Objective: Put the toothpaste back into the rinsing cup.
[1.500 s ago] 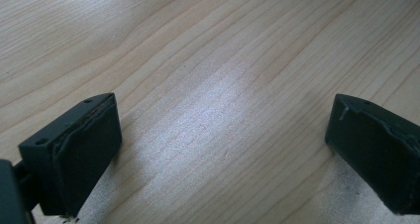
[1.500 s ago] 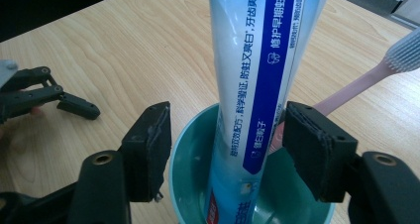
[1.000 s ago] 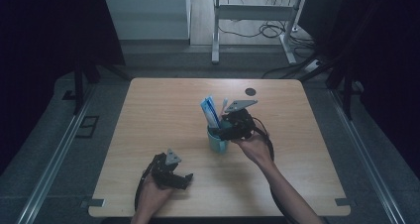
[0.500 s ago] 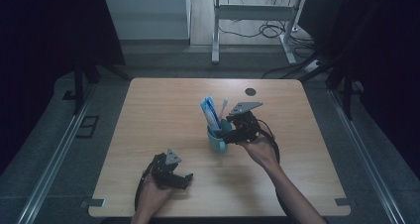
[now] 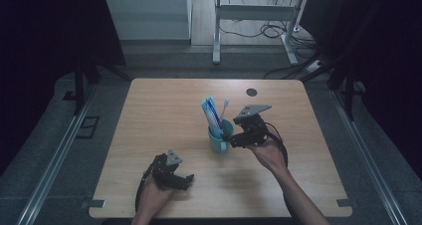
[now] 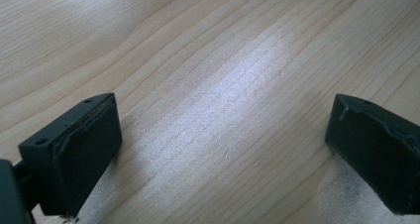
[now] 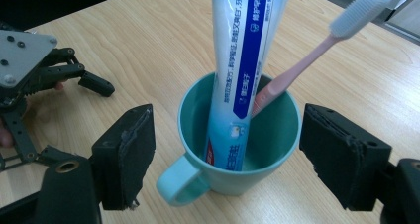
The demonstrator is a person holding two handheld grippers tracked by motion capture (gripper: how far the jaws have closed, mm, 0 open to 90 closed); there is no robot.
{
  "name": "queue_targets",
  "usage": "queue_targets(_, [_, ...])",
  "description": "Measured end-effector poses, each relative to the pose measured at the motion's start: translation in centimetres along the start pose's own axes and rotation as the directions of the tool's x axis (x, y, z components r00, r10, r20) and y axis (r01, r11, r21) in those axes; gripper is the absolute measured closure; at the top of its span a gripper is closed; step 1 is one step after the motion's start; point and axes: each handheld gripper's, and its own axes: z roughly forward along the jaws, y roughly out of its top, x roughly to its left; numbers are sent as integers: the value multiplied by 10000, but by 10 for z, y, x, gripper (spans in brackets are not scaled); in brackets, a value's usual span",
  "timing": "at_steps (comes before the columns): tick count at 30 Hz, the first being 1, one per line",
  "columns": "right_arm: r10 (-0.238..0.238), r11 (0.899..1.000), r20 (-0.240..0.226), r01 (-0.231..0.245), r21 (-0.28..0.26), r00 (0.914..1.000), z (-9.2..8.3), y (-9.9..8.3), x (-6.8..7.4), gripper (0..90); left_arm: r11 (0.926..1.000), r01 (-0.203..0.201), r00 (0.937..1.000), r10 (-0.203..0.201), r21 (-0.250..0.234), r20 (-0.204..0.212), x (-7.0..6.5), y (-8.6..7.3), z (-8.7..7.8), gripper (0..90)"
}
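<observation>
Wooden table (image 5: pixel 164 110), dim room: teal mug, two handheld grippers.

Standing near table centre: teal mug (image 7: pixel 237 149), handle turned toward the right gripper view's camera; holding, upright and leaning, a white-and-blue toothpaste tube (image 7: pixel 245 70) and a pink toothbrush (image 7: pixel 317 50), bristle head up, both rising above the rim. Flanking the mug just beside its walls: right gripper (image 7: pixel 233 162), jaws apart, having just been opening, pads clear of the mug, which is sitting between them. Resting near the front edge of the table, well apart from the mug: left gripper (image 5: pixel 171 171), jaws spread wide over bare wood grain, gripping nothing. Lying beyond the table: cables on the floor (image 5: pixel 259 31), metal desk legs (image 5: pixel 216 33).
</observation>
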Motion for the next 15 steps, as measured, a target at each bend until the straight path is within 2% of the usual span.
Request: queue_targets(15, [182, 9998, 135, -182, 20, 9997, -10, -14, -7, 168, 10000, 3, 10000, -3, -2, -1, 0, 0, 0, 10])
